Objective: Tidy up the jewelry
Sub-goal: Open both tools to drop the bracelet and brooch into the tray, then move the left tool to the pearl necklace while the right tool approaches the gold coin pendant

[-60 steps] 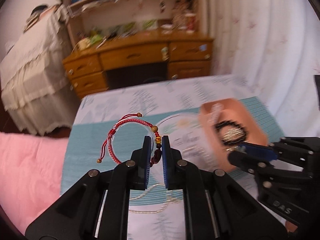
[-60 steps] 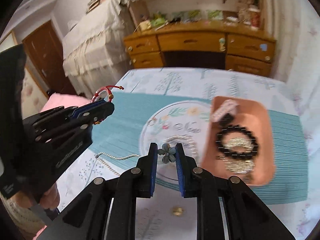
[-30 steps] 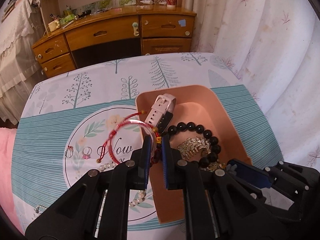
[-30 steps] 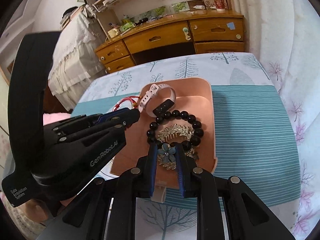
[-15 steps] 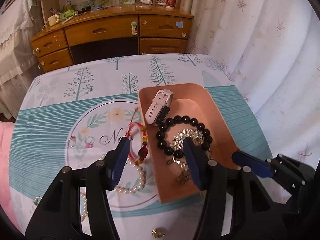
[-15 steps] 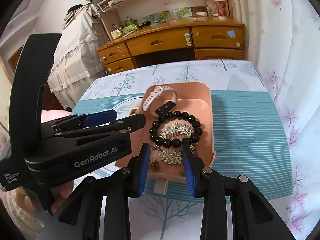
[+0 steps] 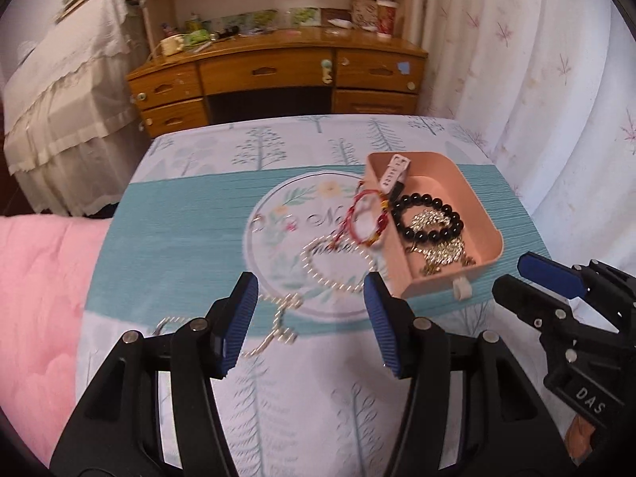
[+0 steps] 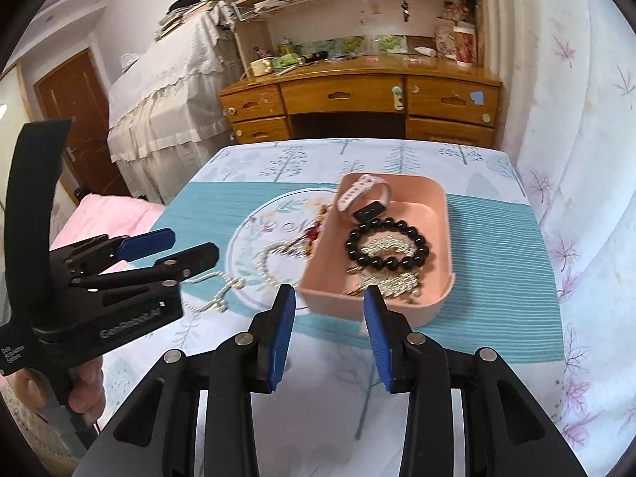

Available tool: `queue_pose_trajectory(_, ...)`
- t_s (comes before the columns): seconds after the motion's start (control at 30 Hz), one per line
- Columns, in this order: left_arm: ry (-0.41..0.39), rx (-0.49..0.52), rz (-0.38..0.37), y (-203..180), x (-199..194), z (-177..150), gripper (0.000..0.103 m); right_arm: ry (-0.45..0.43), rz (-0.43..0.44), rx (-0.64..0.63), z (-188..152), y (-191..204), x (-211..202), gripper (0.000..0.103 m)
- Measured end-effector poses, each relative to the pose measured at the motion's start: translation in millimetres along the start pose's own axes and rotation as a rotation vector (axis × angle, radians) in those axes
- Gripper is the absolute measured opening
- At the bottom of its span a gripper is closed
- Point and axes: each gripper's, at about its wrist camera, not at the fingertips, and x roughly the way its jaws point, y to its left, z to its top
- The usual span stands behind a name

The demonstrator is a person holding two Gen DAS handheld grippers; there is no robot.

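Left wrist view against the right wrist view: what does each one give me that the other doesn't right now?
Only the left wrist view shows the red cord bracelet as a full loop, draped over the near-left rim of the pink tray, plus the right gripper from the side.

Only the right wrist view shows the watch whole, the left gripper and the hand holding it.

Both show the tray, black bead bracelet, pearl strand on the cloth, and open jaws.
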Motion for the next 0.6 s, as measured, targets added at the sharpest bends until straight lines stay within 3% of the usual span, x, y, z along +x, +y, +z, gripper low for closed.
queue_pose_trajectory(0.1, -0.03, -0.028, 0.019, 15, -19, -15, 0.052, -0.005, 0.005, -0.036, -10, 21, -7, 0.038)
queue_pose_trajectory(0.27, -0.036, -0.064, 0.025, 35, -33, -40, 0.053, 0.007, 0.007, -0.083, -31, 46, -2, 0.05)
queue_pose_trajectory(0.6, 0.044, -0.135, 0.035, 65, -8, -75, 0.053, 0.127, 0.005, -0.139, -59, 60, 42, 0.05)
